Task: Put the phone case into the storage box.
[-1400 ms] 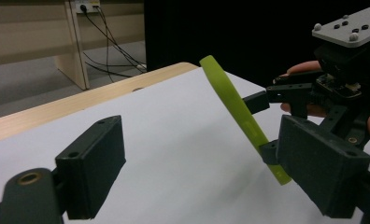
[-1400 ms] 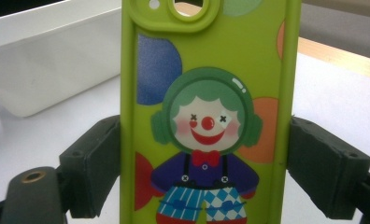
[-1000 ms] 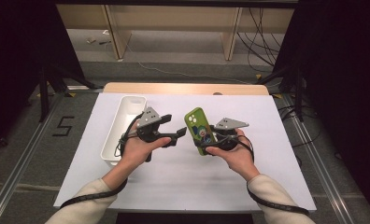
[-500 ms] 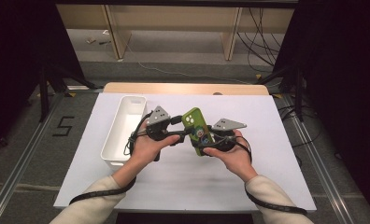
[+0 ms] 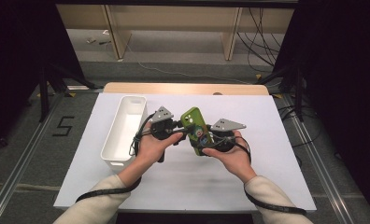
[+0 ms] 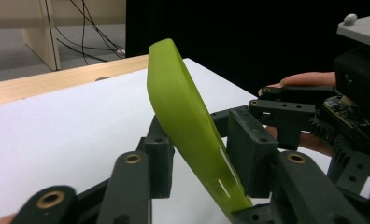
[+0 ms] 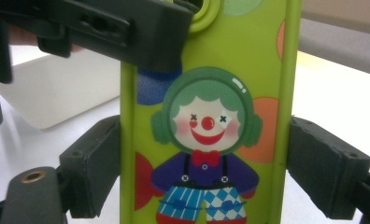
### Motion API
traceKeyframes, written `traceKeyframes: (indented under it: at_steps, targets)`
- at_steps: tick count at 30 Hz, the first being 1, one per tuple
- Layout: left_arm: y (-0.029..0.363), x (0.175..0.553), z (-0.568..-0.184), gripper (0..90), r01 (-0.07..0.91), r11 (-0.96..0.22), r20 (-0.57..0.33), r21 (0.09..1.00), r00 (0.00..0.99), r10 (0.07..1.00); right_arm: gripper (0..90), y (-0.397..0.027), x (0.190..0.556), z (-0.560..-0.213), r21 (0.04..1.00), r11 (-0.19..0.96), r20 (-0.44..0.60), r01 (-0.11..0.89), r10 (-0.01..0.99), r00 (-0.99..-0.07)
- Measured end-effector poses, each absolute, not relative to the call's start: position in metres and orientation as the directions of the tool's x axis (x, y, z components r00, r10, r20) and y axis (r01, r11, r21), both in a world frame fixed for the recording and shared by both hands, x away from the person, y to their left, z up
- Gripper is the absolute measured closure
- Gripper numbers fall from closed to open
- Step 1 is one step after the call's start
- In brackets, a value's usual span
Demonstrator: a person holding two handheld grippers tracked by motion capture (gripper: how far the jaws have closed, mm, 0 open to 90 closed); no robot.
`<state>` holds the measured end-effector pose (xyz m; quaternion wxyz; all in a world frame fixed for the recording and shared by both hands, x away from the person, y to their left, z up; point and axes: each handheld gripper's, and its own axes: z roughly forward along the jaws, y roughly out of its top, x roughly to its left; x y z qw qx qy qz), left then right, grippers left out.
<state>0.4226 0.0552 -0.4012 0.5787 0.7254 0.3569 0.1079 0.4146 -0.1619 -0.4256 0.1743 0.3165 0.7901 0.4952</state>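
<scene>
A lime-green phone case [image 5: 197, 128] with a clown picture [image 7: 206, 126] is held up above the white table between both grippers. My right gripper [image 5: 202, 141] is shut on it, its pads [image 7: 96, 168] pressing the two long edges. My left gripper [image 5: 185, 129] comes from the left and is closed across the case's upper end. In the left gripper view the case [image 6: 188, 116] stands edge-on between the pads [image 6: 157, 154], which touch both faces. The left jaws have just been closing around it.
A long white bin [image 5: 122, 135] lies on the table's left side, just left of my left hand. The white table top [image 5: 276, 140] stretches to the right and toward the near edge. A wooden strip [image 5: 183, 87] borders the far edge.
My left gripper has moved right to the case, and its jaws have closed around the case's upper end. The right gripper and the case have stayed in place.
</scene>
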Motion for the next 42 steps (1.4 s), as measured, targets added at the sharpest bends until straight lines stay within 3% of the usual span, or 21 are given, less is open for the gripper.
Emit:
traceKeyframes:
  at_steps: [7, 16, 42]
  targets:
    - [0.056, 0.424, -0.402, 69.4, 0.43, -0.047, -0.316, 0.902, 0.728, 0.608, 16.9, -0.16, 0.414, -0.427, 0.892, 0.321, 0.023, 0.319, 0.671, -0.741]
    - [0.053, 0.421, -0.401, 76.8, 0.429, -0.055, -0.328, 0.902, 0.76, 0.561, 16.7, -0.159, 0.414, -0.429, 0.891, 0.329, 0.016, 0.313, 0.666, -0.746]
    - [0.065, 0.425, -0.395, 77.2, 0.367, -0.101, -0.258, 0.925, 0.798, 0.544, 7.8, -0.162, 0.412, -0.426, 0.899, 0.321, 0.053, 0.299, 0.597, -0.8]
